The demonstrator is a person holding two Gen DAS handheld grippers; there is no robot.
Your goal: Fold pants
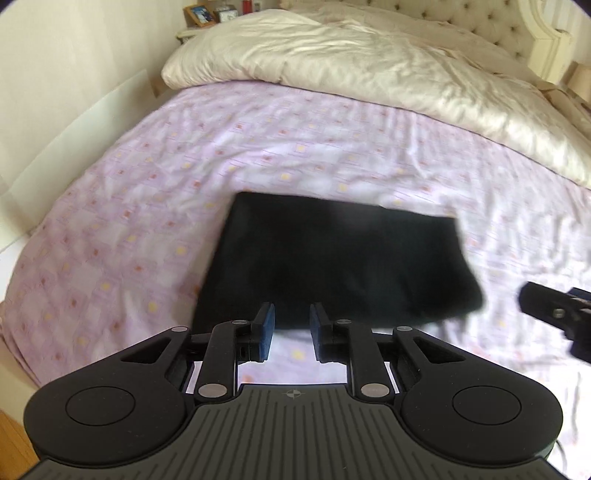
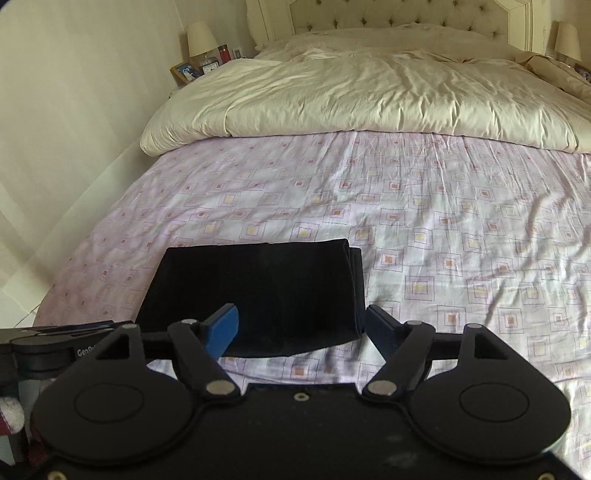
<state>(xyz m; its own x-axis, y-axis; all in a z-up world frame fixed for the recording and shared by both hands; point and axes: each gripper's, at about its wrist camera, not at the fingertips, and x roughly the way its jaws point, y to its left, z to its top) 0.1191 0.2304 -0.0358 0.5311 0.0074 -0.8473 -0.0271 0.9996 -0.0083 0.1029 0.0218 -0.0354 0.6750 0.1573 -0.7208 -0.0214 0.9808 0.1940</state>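
Observation:
The black pants lie folded into a compact rectangle on the lilac patterned bed sheet; they also show in the right wrist view. My left gripper is open and empty, with its blue pads just short of the near edge of the pants. My right gripper is open wide and empty, above the near right corner of the pants. The right gripper shows at the right edge of the left wrist view. The left gripper's body shows at the left edge of the right wrist view.
A rumpled cream duvet covers the far half of the bed, before a tufted headboard. A nightstand with a lamp and a picture frame stands at the far left. A wall runs along the left.

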